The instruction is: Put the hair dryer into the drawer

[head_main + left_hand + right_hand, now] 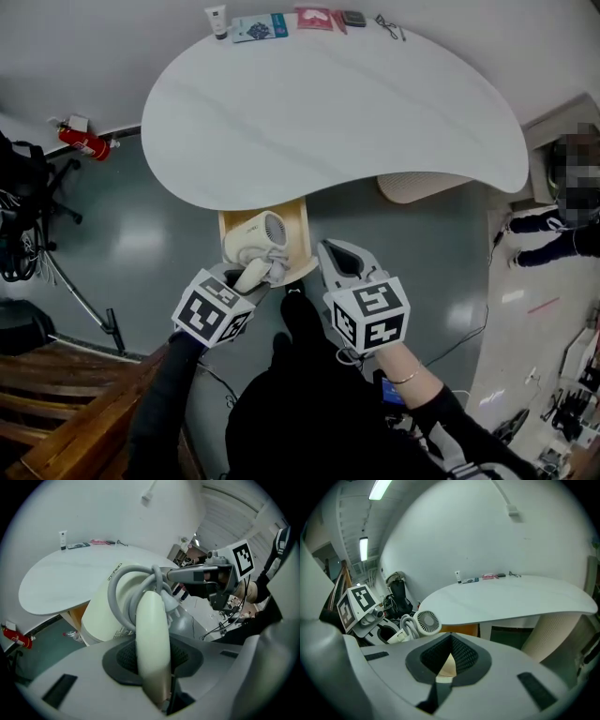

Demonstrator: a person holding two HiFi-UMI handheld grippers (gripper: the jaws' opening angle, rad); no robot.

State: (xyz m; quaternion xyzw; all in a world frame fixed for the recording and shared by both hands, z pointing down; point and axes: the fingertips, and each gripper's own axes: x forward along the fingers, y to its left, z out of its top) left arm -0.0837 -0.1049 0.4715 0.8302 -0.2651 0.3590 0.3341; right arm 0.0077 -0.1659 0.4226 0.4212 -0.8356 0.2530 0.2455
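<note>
A cream hair dryer [251, 236] lies over the open wooden drawer [301, 231] under the table's near edge, its round grille facing right. My left gripper [255, 275] is shut on the dryer's handle [152, 634], and a grey cord [123, 588] is looped around that handle. In the left gripper view the dryer's body [105, 613] fills the middle, with the drawer [75, 616] behind it. My right gripper [328, 251] hangs just right of the drawer's front corner, jaws together and empty. The right gripper view shows the dryer [427, 622] and my left gripper [370, 616] at its left.
The white kidney-shaped table [328, 103] spreads above the drawer, with a tube [217, 21], a blue packet [260, 27] and a pink item [315, 17] at its far edge. Its ribbed pedestal [412, 186] stands right of the drawer. A red extinguisher [84, 142] lies at left, wooden steps [56, 394] at lower left.
</note>
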